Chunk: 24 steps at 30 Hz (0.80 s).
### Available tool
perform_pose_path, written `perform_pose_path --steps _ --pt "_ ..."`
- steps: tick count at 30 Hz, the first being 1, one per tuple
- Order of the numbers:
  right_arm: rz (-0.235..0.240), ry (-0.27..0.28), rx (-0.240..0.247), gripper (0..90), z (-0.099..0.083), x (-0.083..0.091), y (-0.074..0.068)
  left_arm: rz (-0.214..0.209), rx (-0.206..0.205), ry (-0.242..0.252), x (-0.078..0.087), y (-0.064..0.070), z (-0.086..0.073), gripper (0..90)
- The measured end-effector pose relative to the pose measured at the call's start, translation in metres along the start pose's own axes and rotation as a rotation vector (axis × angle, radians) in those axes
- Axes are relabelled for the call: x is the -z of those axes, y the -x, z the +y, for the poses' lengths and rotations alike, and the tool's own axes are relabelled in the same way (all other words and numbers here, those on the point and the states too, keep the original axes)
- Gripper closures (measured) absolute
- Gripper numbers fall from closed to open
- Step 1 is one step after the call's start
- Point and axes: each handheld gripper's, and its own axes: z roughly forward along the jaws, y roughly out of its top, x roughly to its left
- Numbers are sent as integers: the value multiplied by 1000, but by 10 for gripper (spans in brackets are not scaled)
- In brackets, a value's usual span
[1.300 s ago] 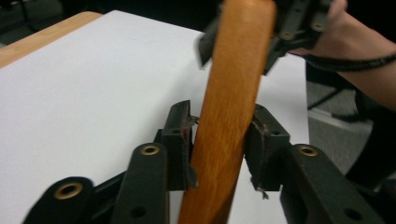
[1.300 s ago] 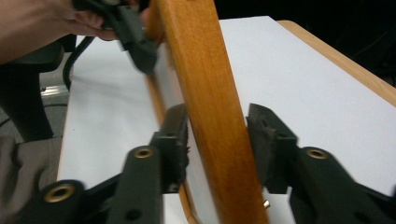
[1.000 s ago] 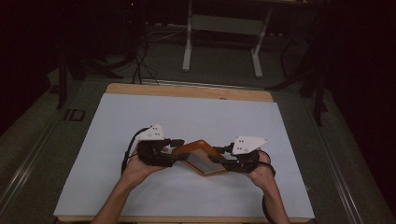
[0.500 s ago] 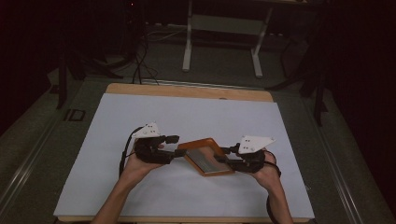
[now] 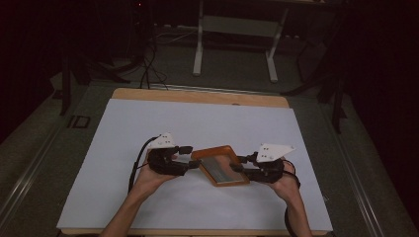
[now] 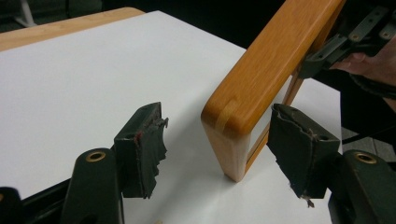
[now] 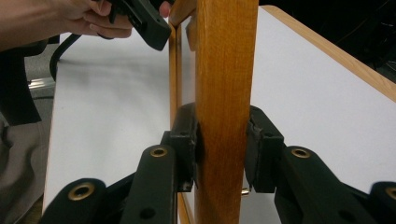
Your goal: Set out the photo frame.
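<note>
Left grip released; wooden frame (image 5: 221, 165) now carried by my right gripper (image 5: 240, 168) alone.

Compared with a second ago, the frame has shifted slightly toward my right side, one corner resting on the white table sheet (image 5: 148, 118). My left gripper (image 6: 219, 149) stands wide apart, pads (image 6: 142, 140) flanking the corner without touching. My right jaws are clamped hard on the opposite rail. I judge a handover or regrip is under way.

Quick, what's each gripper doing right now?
Left gripper: open, fingers either side of the wooden frame's corner without touching it.
Right gripper: closed on the frame's edge, holding it.
</note>
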Motion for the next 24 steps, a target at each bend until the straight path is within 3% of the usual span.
perform_pose_path --steps 17,24 --pt "3 5 -9 681 -4 3 1 -32 -3 25 -22 10 -8 360" --pt "4 13 -19 681 -7 4 3 -43 9 30 -33 14 -13 399"
